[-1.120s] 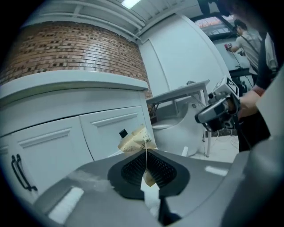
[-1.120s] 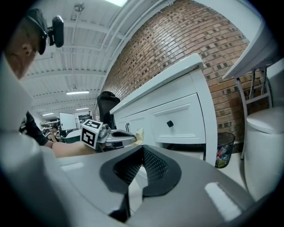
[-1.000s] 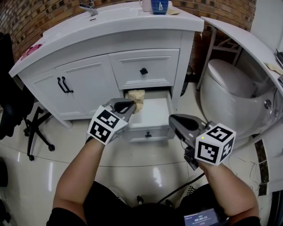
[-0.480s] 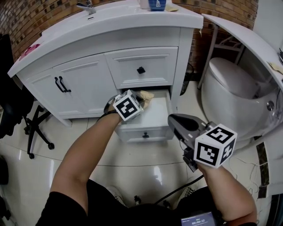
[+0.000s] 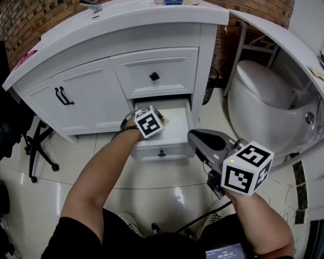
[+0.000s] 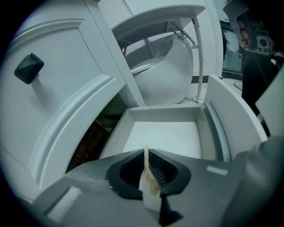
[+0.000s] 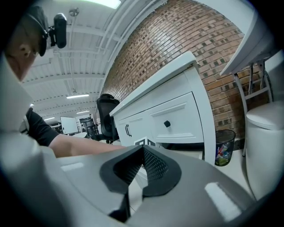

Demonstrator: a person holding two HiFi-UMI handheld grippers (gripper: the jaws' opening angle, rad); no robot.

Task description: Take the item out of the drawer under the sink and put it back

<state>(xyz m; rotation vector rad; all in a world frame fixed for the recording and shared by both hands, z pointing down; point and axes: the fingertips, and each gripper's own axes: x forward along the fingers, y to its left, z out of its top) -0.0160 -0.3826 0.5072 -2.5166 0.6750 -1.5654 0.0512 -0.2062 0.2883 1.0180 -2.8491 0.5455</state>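
- The left gripper [image 6: 145, 151] has its jaws pressed onto the beige item [image 6: 149, 188], with a thin fold pinched between them, above the open drawer [image 6: 218, 116].
- The drawer is pulled out at the sink cabinet's [image 5: 91, 98] lower right.
- The right gripper [image 7: 143, 150] — jaws together, nothing between them — is nearer, to the right of the drawer.

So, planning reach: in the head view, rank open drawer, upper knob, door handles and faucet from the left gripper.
From the left gripper, shut on the cloth:
1. open drawer, directly beneath
2. upper knob, just above
3. door handles, to the left
4. faucet, on the countertop, farthest back
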